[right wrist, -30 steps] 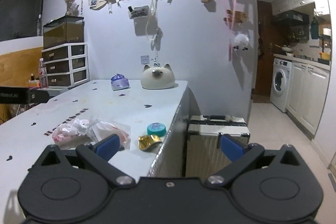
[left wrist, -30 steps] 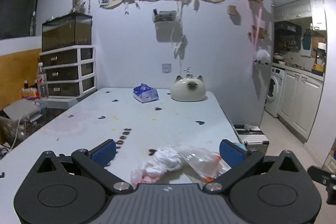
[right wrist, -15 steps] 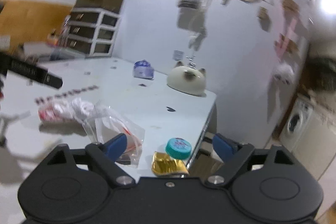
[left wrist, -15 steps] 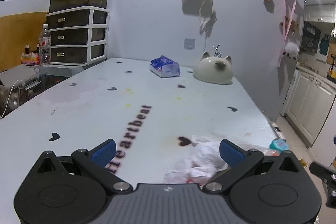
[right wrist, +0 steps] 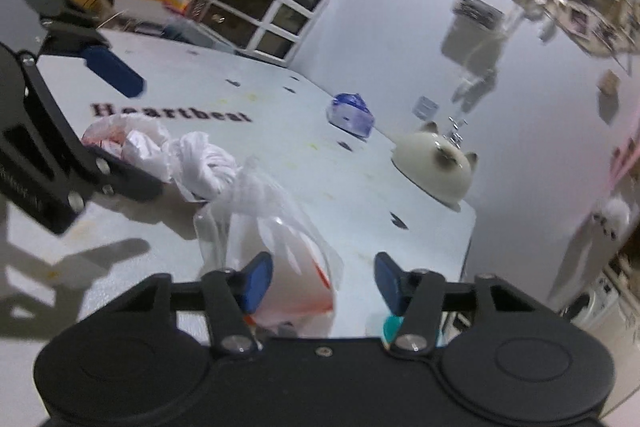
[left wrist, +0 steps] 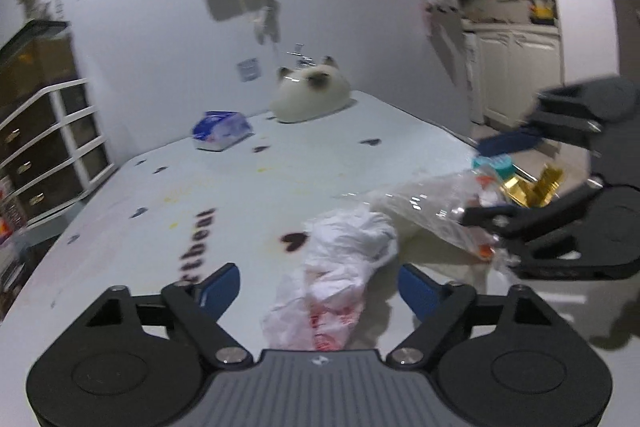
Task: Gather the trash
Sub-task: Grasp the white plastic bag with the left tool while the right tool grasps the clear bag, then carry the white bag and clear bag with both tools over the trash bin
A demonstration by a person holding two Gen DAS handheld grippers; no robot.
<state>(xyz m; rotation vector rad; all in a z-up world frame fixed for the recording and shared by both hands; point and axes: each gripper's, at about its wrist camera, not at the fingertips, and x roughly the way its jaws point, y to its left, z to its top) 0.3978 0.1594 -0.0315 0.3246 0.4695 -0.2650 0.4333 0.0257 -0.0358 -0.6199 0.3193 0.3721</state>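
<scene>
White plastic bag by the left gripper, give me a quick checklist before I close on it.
1. Left gripper open: ok, the jaws stand wide apart.
2. White plastic bag between the blue pads: ok, it lies crumpled in the gap.
3. Bag free of other trash: cannot tell, the clear plastic bag touches or overlaps its far end.
4. Right gripper out of the way: ok, it is open at the clear bag, off to the side.
5. Gold wrapper and teal lid safe from falling: not ok, both sit at the table's edge.
</scene>
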